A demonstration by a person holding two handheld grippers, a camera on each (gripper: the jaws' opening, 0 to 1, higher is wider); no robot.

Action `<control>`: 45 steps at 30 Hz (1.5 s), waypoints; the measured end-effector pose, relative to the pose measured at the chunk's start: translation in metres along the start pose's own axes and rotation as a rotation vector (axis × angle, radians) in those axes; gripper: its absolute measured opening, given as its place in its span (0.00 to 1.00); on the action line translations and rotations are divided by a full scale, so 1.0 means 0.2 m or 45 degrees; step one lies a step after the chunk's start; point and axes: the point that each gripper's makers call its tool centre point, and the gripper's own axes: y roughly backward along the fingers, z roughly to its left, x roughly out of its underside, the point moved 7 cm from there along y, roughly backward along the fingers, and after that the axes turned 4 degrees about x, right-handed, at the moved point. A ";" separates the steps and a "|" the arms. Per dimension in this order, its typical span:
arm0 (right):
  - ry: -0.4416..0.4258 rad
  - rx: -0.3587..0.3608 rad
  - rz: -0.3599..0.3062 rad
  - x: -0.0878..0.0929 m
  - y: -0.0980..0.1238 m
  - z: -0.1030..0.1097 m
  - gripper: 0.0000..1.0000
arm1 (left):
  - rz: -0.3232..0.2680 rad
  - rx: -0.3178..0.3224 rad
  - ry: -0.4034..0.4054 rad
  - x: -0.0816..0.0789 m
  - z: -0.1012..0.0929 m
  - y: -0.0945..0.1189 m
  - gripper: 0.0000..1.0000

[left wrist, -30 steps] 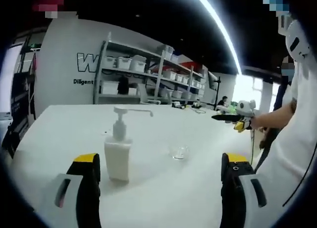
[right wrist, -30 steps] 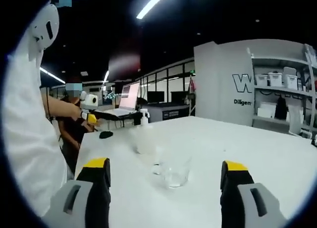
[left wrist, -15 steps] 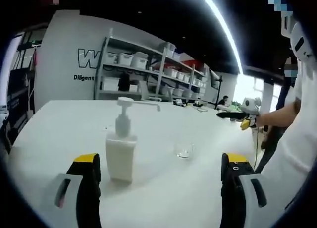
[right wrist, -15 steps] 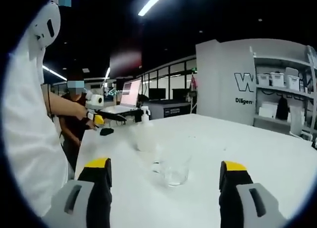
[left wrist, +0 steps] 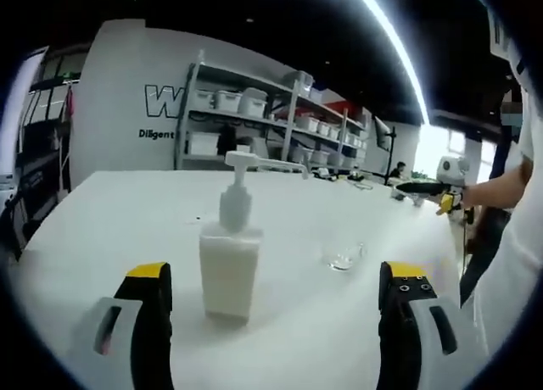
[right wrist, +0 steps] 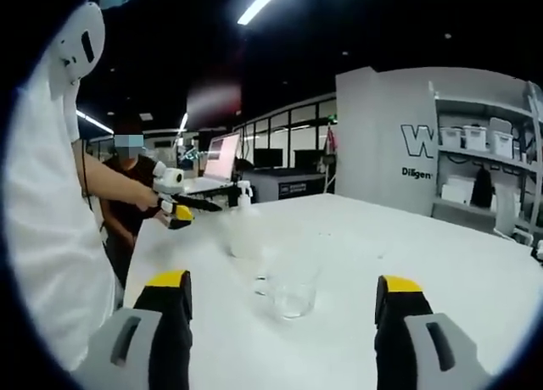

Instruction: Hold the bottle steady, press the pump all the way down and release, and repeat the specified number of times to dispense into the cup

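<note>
Both grippers are held above the counter with jaws spread wide and nothing gripped. The left gripper and right gripper are raised, each carried on an outstretched forearm.

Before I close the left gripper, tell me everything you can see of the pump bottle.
The pump bottle stands upright on the white table, its squarish white body opaque like plastic. A white collar and pump head top it, the spout pointing toward the clear cup, which stands apart. The pump looks raised, not pressed. Nothing grips it: it sits ahead between the left gripper open jaws. In the right gripper view it appears beyond the cup.
</note>
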 end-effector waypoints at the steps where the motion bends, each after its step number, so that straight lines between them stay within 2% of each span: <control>1: -0.009 0.000 0.003 0.00 0.00 0.00 0.87 | 0.000 0.003 0.013 0.00 0.01 -0.01 1.00; 11: -0.001 0.007 0.020 0.01 0.01 0.00 0.86 | 0.017 0.011 0.020 0.03 0.01 -0.05 0.99; 17: 0.008 0.012 0.019 0.01 0.01 0.00 0.85 | 0.002 0.016 0.026 0.02 0.00 -0.07 0.99; 18: -0.026 0.009 0.015 0.01 0.01 0.00 0.85 | -0.007 0.016 0.023 0.01 0.00 -0.07 0.99; 21: -0.016 0.003 0.014 0.01 0.01 0.00 0.84 | -0.005 0.019 0.025 0.01 -0.01 -0.09 0.99; 22: 0.022 0.010 0.016 0.00 0.01 0.00 0.84 | -0.014 0.020 0.022 0.01 -0.01 -0.09 0.99; 23: -0.023 0.002 0.014 0.00 0.00 0.00 0.83 | -0.007 0.022 0.027 0.01 -0.01 -0.10 0.99; 25: 0.004 0.006 0.015 0.00 0.01 0.00 0.84 | -0.008 0.026 0.031 0.01 -0.01 -0.11 0.99; 33: -0.010 0.004 0.021 0.00 0.01 -0.01 0.81 | -0.015 0.027 0.039 0.01 0.00 -0.15 0.98; 35: 0.030 0.012 0.023 0.00 0.01 -0.02 0.81 | -0.012 0.028 0.041 0.02 0.01 -0.15 0.98; 36: -0.032 0.002 0.025 0.00 0.01 -0.01 0.81 | -0.011 0.030 0.047 0.02 0.01 -0.16 0.98; 38: 0.012 0.010 0.015 0.00 0.01 -0.02 0.81 | -0.017 0.031 0.047 0.02 0.01 -0.17 0.98; 44: -0.019 0.006 0.025 0.00 0.02 -0.03 0.81 | -0.017 0.030 0.057 0.02 0.02 -0.20 0.98; 45: 0.002 0.012 0.026 0.01 0.02 -0.03 0.81 | -0.016 0.028 0.054 0.02 0.02 -0.20 0.98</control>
